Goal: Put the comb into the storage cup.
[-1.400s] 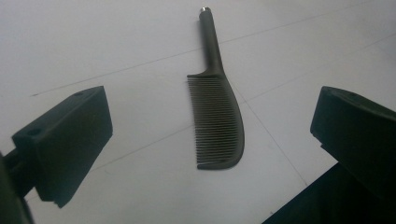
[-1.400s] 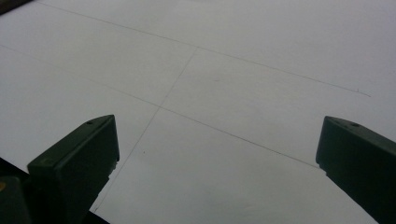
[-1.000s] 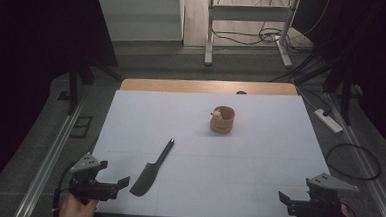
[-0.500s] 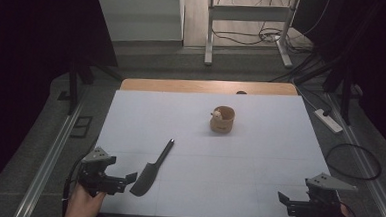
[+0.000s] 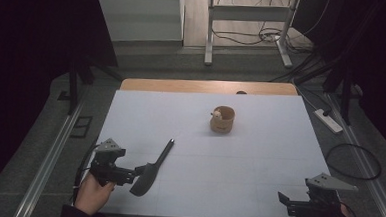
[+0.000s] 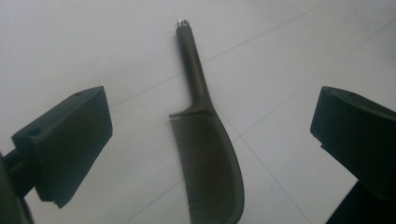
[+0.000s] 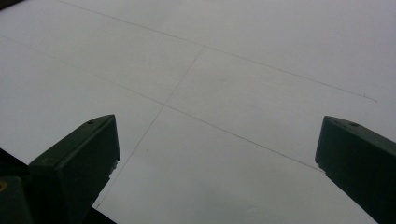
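The left gripper point(image 5: 138, 170) has its jaws spread wide, straddling the toothed head of the dark comb point(image 6: 205, 149) lying flat on the white table point(image 5: 258, 157). The right gripper point(image 5: 282, 198) hovers gaping, holding nothing.

So the thing here is a dark comb point(image 5: 150, 167) with a long thin handle, lying flat on the white table point(image 5: 258, 157) near the front-left corner. The handle points away toward the far side, tilted a bit right, and ends in a small shiny metal tip. The wide toothed part sits nearest the front edge, curved along one side like a blade. In the left gripper view the comb point(image 6: 208, 154) has fine teeth running along its straight edge, and it lies loose, nothing touching it.
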`<state>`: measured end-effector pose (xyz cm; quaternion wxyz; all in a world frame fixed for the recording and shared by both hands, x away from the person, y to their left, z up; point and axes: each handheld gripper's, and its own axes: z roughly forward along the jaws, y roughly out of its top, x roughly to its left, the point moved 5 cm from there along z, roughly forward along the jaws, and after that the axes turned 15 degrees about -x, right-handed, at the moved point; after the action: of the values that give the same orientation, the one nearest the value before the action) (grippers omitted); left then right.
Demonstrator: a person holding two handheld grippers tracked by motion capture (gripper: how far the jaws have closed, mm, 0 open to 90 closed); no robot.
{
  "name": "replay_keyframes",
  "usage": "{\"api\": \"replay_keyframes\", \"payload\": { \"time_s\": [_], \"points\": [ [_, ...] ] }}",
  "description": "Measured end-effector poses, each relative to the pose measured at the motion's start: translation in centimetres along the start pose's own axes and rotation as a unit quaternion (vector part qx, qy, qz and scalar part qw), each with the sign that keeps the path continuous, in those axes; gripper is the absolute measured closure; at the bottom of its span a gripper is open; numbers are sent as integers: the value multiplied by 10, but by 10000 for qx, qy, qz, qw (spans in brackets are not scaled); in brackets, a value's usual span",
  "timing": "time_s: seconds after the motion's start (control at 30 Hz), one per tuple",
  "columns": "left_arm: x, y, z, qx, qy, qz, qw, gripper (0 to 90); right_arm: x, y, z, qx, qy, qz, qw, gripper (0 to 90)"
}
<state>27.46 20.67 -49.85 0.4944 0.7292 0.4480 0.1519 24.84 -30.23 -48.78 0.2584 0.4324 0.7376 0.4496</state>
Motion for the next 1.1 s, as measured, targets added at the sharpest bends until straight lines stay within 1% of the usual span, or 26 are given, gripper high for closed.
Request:
{"api": "replay_keyframes", "payload": {
  "time_s": [0.07,0.2,0.47,0.57,0.63,0.77,0.93,0.97,1.0,1.1],
  "points": [
    [0,2,2,5,0,-10,10000,0,0,0,0,1,0,-2,10000,0],
    [1,9,13,65,-46,-43,10000,0,0,0,0,2,1,-3,10000,0],
    [1,16,26,183,-58,86,9998,0,0,0,0,4,0,3,10000,0],
    [1,18,30,189,-73,94,9998,0,0,0,0,3,-1,5,10000,0],
    [0,21,36,243,-97,161,9995,0,0,0,0,5,-1,2,10000,0],
    [1,24,41,265,-100,165,9995,1,0,0,0,6,-1,-3,10000,0],
    [1,30,50,304,-80,213,9993,1,0,0,0,14,-5,-14,10000,0],
    [1,32,54,330,-74,250,9991,1,0,0,0,12,-5,-15,10000,0],
    [1,32,54,330,-74,250,9991,1,0,0,0,11,-6,-14,10000,0],
    [3,35,61,378,-40,270,9989,2,0,0,0,11,-6,-18,10000,0]
  ]
}}
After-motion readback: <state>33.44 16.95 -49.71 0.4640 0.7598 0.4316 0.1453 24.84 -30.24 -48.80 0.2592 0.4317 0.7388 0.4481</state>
